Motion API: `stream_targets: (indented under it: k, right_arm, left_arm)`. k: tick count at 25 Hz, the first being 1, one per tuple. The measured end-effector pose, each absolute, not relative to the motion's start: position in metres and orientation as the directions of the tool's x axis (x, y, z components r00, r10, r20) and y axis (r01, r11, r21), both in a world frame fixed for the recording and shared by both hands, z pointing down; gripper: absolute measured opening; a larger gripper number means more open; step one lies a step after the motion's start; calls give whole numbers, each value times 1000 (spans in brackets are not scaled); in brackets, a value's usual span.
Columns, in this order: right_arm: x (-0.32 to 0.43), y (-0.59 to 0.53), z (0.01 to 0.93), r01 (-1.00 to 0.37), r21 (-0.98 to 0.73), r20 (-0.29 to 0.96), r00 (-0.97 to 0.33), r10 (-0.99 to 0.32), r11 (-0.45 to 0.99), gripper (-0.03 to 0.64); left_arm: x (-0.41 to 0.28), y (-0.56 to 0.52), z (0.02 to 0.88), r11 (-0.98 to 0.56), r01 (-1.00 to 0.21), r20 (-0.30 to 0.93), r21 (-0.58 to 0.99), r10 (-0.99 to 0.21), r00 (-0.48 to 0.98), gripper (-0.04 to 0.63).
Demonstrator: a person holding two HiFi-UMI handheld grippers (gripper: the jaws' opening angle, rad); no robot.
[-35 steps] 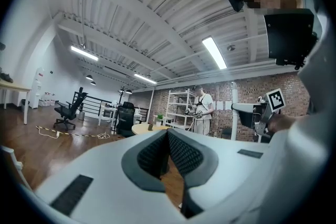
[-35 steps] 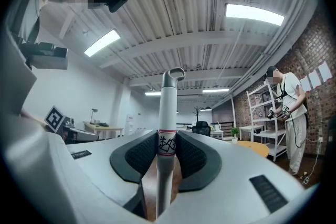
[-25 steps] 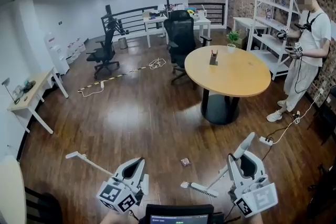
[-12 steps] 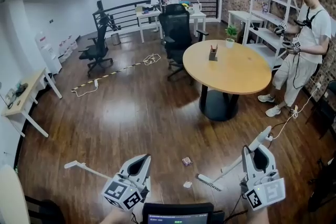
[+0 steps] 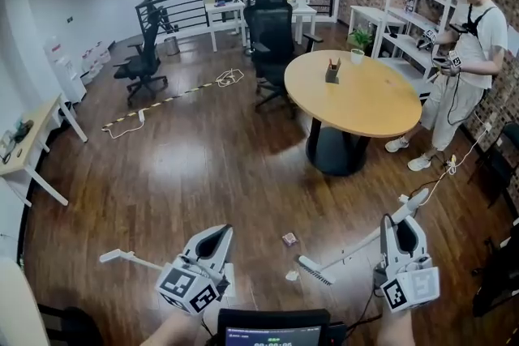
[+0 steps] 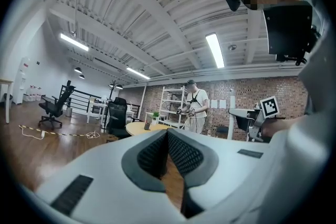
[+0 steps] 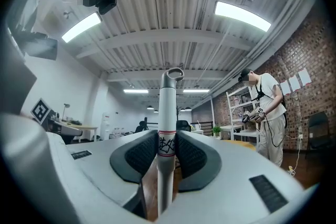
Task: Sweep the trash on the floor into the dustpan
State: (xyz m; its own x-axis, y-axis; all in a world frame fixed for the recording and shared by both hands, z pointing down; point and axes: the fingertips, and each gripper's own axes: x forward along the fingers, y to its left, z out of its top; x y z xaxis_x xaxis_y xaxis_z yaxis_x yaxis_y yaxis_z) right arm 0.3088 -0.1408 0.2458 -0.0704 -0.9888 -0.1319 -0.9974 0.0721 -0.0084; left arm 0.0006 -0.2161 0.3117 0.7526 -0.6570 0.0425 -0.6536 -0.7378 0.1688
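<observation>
Scrap, pale, crumpled [image 5: 291,275], and small dark wrapper [image 5: 289,239] lying lower centre of head view; likely light, skittering easily. Right gripper [image 5: 405,226] pinching stiff white broom handle [image 7: 167,128] near top end, giving reach. Left gripper [image 5: 215,236] jaws pressing together, empty.

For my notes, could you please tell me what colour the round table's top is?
The table top is light tan; head view shows it best.

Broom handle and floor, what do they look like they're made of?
Broom handle: smooth pale gray tube with a soft sheen, probably painted metal or plastic. Floor: dark brown wood or wood-look planks with a glossy finish; plank seams show, with bright glare patches.
</observation>
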Motion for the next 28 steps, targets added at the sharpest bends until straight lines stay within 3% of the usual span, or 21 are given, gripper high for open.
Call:
stream_targets:
  k: [12,28]
  right_arm:
    - [295,-213,356,-992,39,-56,-120,-991,118,126]
    - [339,-236,561,-997,48,107,-49,-993,54,126]
  left_arm:
    - [10,-275,415,-728,-656,124,199,-645,754,12]
    - [59,-286,600,-747,-638,263,188,-588,765,12]
